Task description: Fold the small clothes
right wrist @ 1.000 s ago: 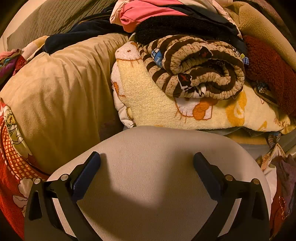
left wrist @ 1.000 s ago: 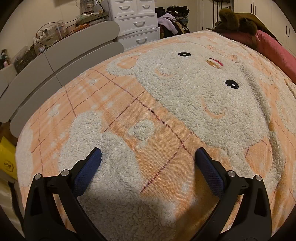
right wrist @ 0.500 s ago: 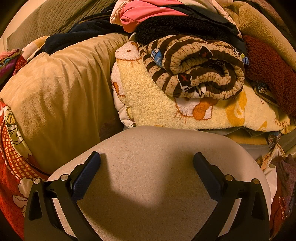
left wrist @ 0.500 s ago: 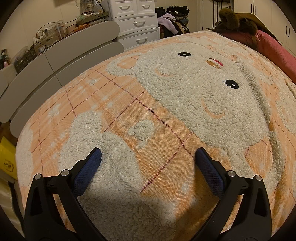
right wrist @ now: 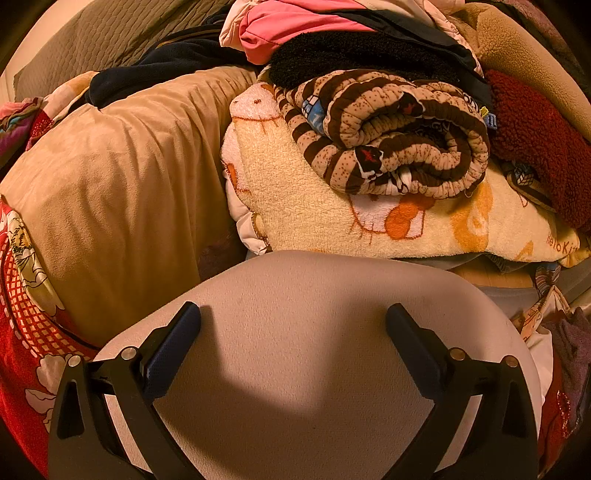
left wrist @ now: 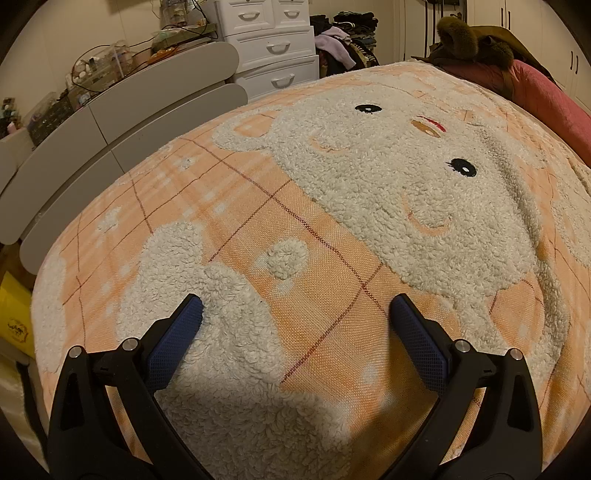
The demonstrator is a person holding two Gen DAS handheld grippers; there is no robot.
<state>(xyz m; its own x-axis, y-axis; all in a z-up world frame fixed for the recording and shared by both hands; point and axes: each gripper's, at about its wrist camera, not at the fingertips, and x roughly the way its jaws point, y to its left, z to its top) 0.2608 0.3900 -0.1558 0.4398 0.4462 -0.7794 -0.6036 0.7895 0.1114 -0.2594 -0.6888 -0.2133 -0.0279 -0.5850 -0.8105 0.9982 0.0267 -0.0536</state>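
In the left wrist view my left gripper [left wrist: 295,314] hangs open just above an orange checked blanket [left wrist: 332,258] with a fluffy white bear on it; nothing sits between its fingers. In the right wrist view my right gripper [right wrist: 293,319] is open over a smooth grey rounded panel [right wrist: 314,350]. Beyond that panel lies a heap of clothes: a rolled brown-striped fleece [right wrist: 391,136] on a cream cartoon blanket [right wrist: 332,218], a dark red fleece [right wrist: 543,147] at the right, and pink [right wrist: 295,33] and black [right wrist: 351,55] garments on top.
A tan cushion [right wrist: 110,192] and a red flowered cloth [right wrist: 26,314] fill the left of the right wrist view. Grey rounded panels [left wrist: 129,110], white drawers [left wrist: 273,44] and a cluttered shelf stand beyond the blanket. A red pillow [left wrist: 546,99] lies at its far right.
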